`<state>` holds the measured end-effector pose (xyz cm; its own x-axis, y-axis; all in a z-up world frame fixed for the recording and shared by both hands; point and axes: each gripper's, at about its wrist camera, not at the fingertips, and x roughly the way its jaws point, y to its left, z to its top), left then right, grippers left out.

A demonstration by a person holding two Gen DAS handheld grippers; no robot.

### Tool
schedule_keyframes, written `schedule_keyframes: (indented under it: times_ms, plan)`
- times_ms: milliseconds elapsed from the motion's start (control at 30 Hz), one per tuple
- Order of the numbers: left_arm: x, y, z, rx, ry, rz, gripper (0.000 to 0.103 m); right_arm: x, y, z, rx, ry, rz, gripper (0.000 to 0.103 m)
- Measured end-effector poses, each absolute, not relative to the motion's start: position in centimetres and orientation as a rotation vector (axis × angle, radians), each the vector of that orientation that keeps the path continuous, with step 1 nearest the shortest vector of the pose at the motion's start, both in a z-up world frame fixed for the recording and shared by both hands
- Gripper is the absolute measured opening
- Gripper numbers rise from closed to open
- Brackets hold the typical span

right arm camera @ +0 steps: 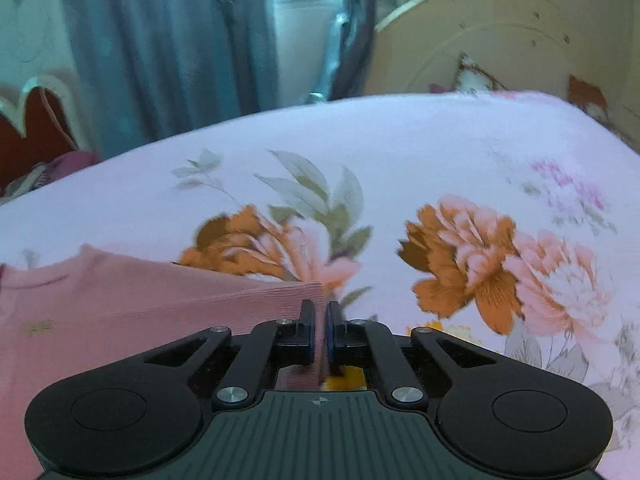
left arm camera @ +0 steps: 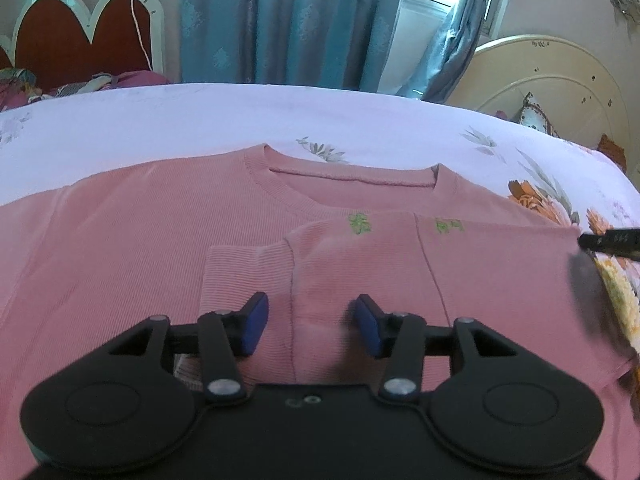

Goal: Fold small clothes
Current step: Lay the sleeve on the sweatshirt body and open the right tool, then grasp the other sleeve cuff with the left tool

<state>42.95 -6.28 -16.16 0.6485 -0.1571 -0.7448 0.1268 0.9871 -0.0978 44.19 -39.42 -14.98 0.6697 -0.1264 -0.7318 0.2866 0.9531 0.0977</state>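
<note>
Item: pink ribbed top (left arm camera: pixel 132 240), small, round neckline, green print below the collar. Location: flat on the bed (left arm camera: pixel 200 120), over a floral sheet, neckline toward the curtains (left arm camera: pixel 288 20). Condition: right side already turned over the body, cuffed sleeve (left arm camera: pixel 244 272) lying across the middle; left side not yet folded.

Left gripper (left arm camera: pixel 308 320): jaws apart, blue pads hovering over the folded sleeve, holding nothing.

Right gripper (right arm camera: pixel 319 320): jaws nearly together, pinching the fold edge of the top at its right corner, fabric visibly passing between the pads. Seen from the left wrist view only as a dark tip at the panel's right edge.

Risks, as judged:
- Thin pinch near the very edge; likely slip of fabric from the right gripper under any pull, leaving the fold crooked.
- Possibly two layers caught in the pinch; lifting then drags the lower layer and undoes the fold.
- Ribbed knit stretchy; a sideways tug likely to skew the neckline or bunch the panel.
- Sleeve loose on top; a low pass of the open left gripper could snag the cuff and displace it.
- Soft bed beneath; pressing down may crease rather than flatten.
</note>
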Motion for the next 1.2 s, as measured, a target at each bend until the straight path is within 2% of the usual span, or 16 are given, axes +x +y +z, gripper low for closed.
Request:
schedule_keyframes:
  times_ms: [233,267,300,333,367,433,500,533,567,800,1067,1200]
  plan:
    - [42.9,-6.5,-16.0,-0.032,0.858,-0.157,0.053,42.1,-37.2,-12.5,0.224,0.750,-0.167,0.006]
    - [42.8,-6.6,-16.0,-0.029,0.858,-0.156,0.054,42.0,-36.7,-12.4,0.217,0.754,-0.148,0.012]
    - [42.8,-6.7,-16.0,-0.026,0.859,-0.155,0.054,41.9,-36.0,-12.4,0.206,0.755,-0.133,0.022]
    - [42.8,-6.7,-16.0,-0.023,0.858,-0.152,0.055,41.8,-35.3,-12.4,0.191,0.750,-0.118,0.053]
    - [42.7,-6.7,-16.0,-0.019,0.858,-0.152,0.055,41.6,-34.6,-12.4,0.175,0.737,-0.106,0.073]
    - [42.6,-6.8,-16.0,-0.015,0.860,-0.150,0.056,41.3,-33.3,-12.4,0.147,0.728,-0.082,0.072]
    - [42.6,-6.9,-16.0,-0.012,0.860,-0.148,0.056,41.6,-32.6,-12.9,0.179,0.759,-0.049,0.051]
    - [42.5,-6.9,-16.0,-0.009,0.859,-0.147,0.057,41.8,-32.4,-13.2,0.199,0.782,-0.041,0.036]
    - [42.5,-7.0,-16.1,-0.004,0.858,-0.147,0.057,41.9,-32.1,-13.5,0.205,0.796,-0.034,0.034]
    - [42.1,-6.8,-16.3,0.035,0.844,-0.142,0.057,39.7,-32.3,-16.0,0.094,0.850,-0.054,0.034]
    - [40.8,-4.9,-15.0,-0.017,0.863,-0.087,0.057,36.3,-32.0,-15.5,0.074,0.846,-0.090,0.034]
    - [39.0,-2.2,-13.7,-0.057,0.865,-0.038,0.057,35.7,-30.7,-15.5,-0.027,0.850,-0.084,0.034]
